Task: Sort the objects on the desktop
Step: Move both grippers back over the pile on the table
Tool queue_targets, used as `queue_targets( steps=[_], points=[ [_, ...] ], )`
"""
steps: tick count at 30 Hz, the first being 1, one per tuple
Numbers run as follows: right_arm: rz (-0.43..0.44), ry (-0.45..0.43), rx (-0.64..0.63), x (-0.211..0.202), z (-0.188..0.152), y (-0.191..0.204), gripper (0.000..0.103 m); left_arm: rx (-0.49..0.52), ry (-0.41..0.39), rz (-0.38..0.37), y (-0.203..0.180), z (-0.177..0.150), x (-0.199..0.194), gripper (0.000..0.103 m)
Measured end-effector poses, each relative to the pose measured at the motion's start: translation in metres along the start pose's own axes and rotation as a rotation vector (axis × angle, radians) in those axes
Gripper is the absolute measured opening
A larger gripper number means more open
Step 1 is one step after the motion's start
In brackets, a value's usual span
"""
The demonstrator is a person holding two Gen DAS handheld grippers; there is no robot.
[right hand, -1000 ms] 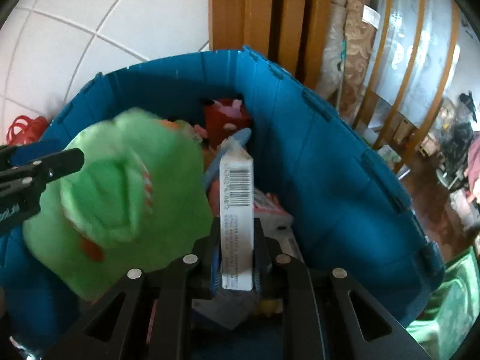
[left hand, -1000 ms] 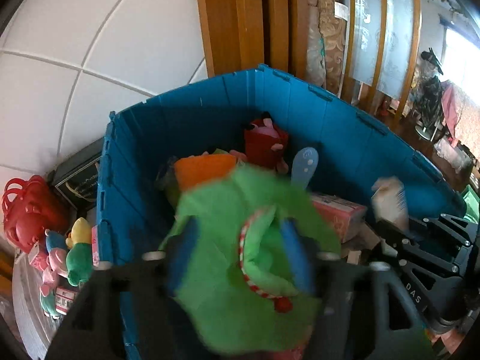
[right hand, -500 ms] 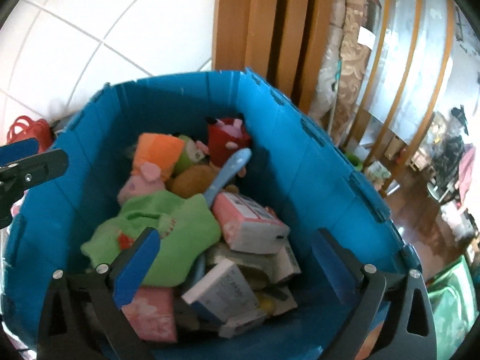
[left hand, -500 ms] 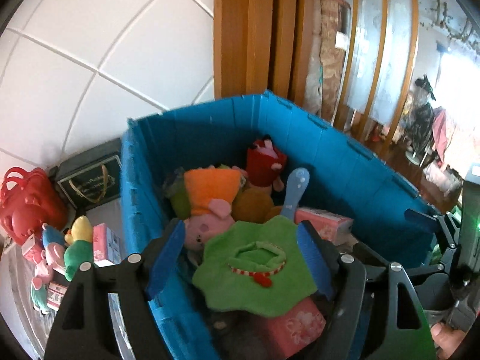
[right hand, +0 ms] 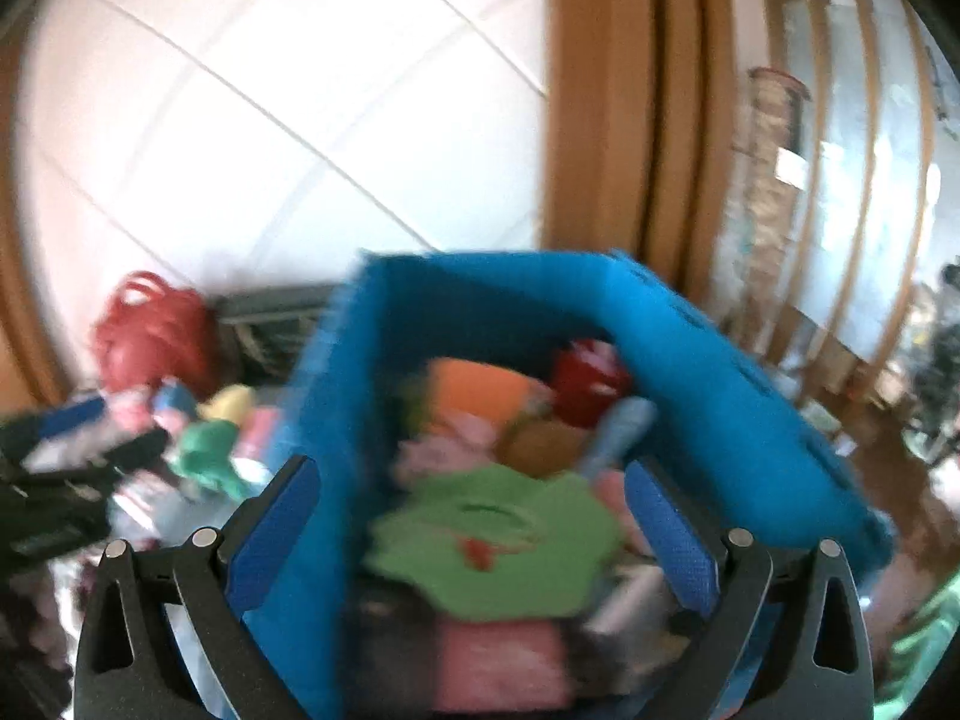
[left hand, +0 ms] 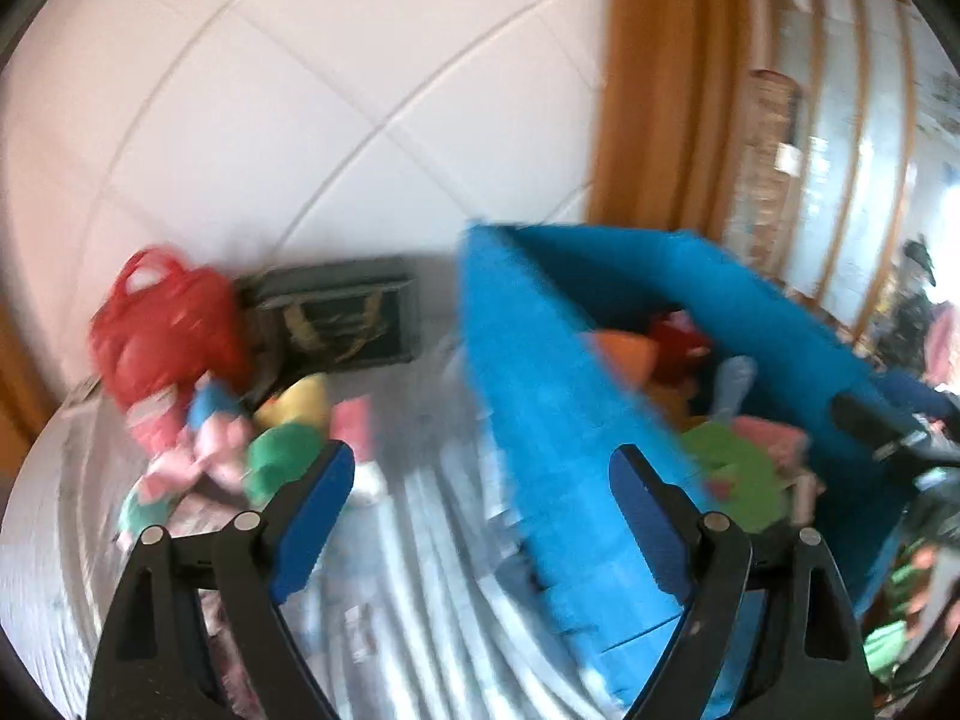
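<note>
Green plush cloth [right hand: 492,540] with its red-and-white striped collar now lies inside the blue bin [right hand: 690,324], on top of the pink boxes and other toys; a second ago it hung in the left hand-held gripper [left hand: 480,516] above the bin. The white barcoded carton that the right hand-held gripper [right hand: 474,534] was carrying has also been dropped in, though blur keeps me from picking it out among the boxes at the bin's 5 o'clock corner.

Both hand-held grippers stand wide apart with nothing between their blue pads; the left one's jaws have just been opening further. The left view has swung off the bin toward the heap of small toys [left hand: 264,438] at 9 o'clock on the counter [left hand: 420,540], beside the red bag [left hand: 162,330] and the dark box [left hand: 342,324].

Two items are sorted, and the toy heap looks like the next source.
</note>
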State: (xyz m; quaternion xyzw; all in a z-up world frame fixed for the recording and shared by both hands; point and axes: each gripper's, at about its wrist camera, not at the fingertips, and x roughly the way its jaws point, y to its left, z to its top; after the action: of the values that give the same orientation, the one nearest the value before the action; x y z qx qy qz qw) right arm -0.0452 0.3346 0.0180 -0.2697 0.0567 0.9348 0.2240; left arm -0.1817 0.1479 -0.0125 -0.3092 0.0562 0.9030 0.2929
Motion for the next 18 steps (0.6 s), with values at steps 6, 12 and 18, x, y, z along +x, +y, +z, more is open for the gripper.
queue_targets(
  steps=[6, 12, 18],
  points=[
    [0.186, -0.020, -0.100, 0.007, -0.002, 0.092, 0.103, -0.146, 0.108, 0.201, 0.115, -0.054, 0.013, 0.087],
    [0.399, 0.071, -0.241, 0.059, -0.028, 0.195, 0.103, -0.353, 0.229, 0.411, 0.220, -0.131, 0.021, 0.087],
    [0.577, 0.248, -0.429, 0.137, -0.084, 0.291, 0.103, -0.625, 0.307, 0.531, 0.268, -0.216, 0.030, 0.087]
  ],
)
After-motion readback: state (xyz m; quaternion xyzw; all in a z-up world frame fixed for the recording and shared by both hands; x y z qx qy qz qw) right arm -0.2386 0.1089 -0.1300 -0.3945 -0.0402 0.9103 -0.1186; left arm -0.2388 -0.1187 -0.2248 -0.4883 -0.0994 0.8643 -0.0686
